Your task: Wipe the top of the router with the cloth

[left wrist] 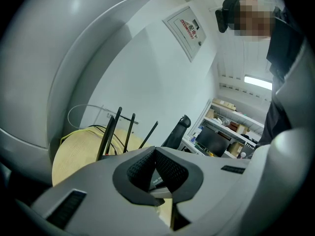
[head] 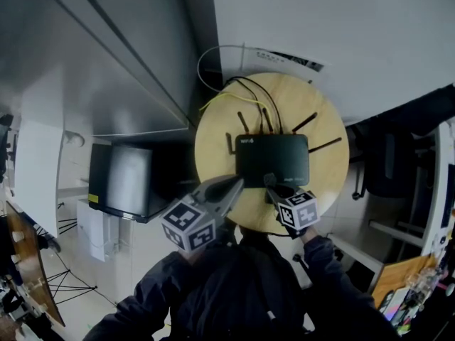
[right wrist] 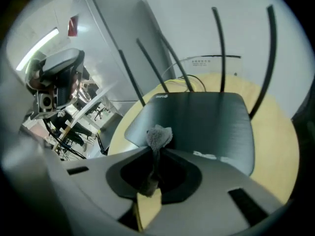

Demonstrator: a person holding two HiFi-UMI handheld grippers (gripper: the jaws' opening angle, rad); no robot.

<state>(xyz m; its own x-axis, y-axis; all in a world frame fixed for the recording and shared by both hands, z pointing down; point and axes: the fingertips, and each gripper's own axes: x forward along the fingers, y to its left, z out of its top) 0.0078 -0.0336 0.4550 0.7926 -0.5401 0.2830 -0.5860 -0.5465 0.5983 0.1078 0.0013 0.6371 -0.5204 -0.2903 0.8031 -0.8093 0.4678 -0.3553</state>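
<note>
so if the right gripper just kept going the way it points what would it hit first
Most likely the router's black top: the right gripper, shut on the cloth, aims low across it. Beyond stand the antennas; exact height is unclear.

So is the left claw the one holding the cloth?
No, the cloth is pinched in the right claw, while the left claw is shut with nothing in it.

We find the router [head: 272, 158] mid-frame on the tabletop [head: 213, 144], with cables [head: 249, 91] above it. The left gripper [head: 238, 184] lies at its lower-left corner. The right gripper [head: 271, 184], at its lower edge, has the cloth [right wrist: 158, 135] between its jaws.
</note>
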